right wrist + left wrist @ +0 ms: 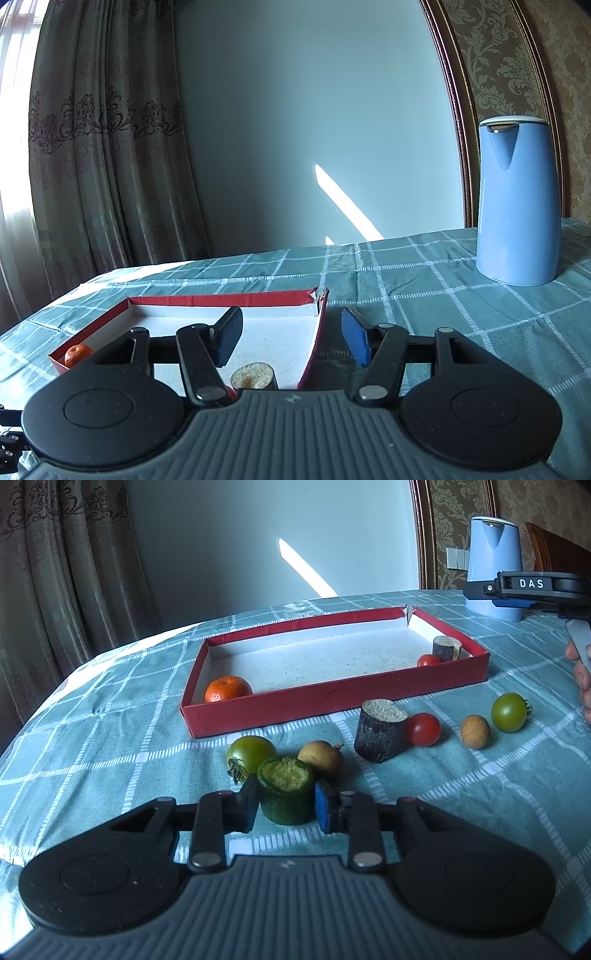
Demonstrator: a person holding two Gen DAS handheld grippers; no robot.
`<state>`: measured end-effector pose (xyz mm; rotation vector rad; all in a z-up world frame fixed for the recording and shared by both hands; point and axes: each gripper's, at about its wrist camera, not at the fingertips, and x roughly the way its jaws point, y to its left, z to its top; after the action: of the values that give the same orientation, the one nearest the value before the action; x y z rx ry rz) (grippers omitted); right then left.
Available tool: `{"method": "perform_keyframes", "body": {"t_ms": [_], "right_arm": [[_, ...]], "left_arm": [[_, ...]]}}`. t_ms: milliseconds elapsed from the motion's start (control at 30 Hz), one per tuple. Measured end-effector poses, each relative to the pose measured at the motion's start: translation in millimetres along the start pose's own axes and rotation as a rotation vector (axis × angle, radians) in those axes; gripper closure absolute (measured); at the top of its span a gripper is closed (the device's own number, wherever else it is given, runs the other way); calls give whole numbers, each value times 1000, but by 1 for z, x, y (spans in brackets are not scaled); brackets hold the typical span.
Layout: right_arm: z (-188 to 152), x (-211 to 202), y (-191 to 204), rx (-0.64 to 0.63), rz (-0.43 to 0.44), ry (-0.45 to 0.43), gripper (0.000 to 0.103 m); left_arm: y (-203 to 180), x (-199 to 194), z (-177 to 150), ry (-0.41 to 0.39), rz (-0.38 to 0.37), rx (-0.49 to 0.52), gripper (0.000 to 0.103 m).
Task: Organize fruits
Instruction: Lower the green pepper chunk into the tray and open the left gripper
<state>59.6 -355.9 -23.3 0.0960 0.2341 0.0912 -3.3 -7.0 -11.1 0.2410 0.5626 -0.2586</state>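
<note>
Left gripper pinches a short green cane stub that stands upright on the checked tablecloth, one pad pressed to each side of it. Just behind the stub, touching or nearly so, sit a green tomato on its left and a small tan fruit on its right. Farther right on the cloth stands a dark purple cane stub, cut end up, with a red cherry tomato right against it. Beyond those lie a second tan fruit and a second green tomato, each apart from its neighbour.

Behind this row is a shallow red box with a white floor. An orange lies in its near left corner, and in its right end a small red tomato rests beside another purple stub.

Right gripper hovers over the right end of the box with its pads spread and nothing between them; a person's hand holds it at the right edge of the left view. A blue kettle stands farther back on the table, near the patterned wall.
</note>
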Motion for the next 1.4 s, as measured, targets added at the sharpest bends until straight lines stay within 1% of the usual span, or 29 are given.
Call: {"method": "perform_keyframes", "body": {"t_ms": [133,233,333,433,600,667,767,867,967,1033,1100,1167,1333,1367,1400], "right_arm": [[0,-1,1,-1,4,-4,44],[1,-2,1,1,8,-10,44],[1,-1,1,2,7,-5,44],[1,-1,1,0,5,-3,44],[0,0,2,0,10,-1,44],[0,1,2,-3,11,2,44],[0,1,2,-2,17,6,44],[0,1,4,-5,25,11,44],[0,1,8,-17,33,13,44],[0,0,10,-26,35,12,44],[-1,0,11,-33,34,10,44],[-1,0,11,-31,32,12,44],[-1,0,10,-27,29,11,44],[-1,0,10,-27,30,12,44],[-1,-1,10,-27,33,12,44]], "left_arm": [[0,-11,7,-44,-3,-4,75],[-3,-21,22,-96,-7,-4,75],[-6,-19,41,-135,2,-13,75],[-9,-9,58,-158,12,-26,75],[-4,25,79,-139,30,-87,75],[1,39,83,-116,32,-117,75],[10,58,83,-87,40,-164,75],[20,73,78,-60,17,-209,75],[22,81,75,-48,28,-215,75],[22,81,75,-56,27,-210,71],[21,79,75,-68,22,-211,63],[20,76,75,-83,15,-205,60],[21,66,74,-89,24,-212,57],[23,61,72,-97,33,-221,54],[25,54,70,-108,43,-229,48]]}}
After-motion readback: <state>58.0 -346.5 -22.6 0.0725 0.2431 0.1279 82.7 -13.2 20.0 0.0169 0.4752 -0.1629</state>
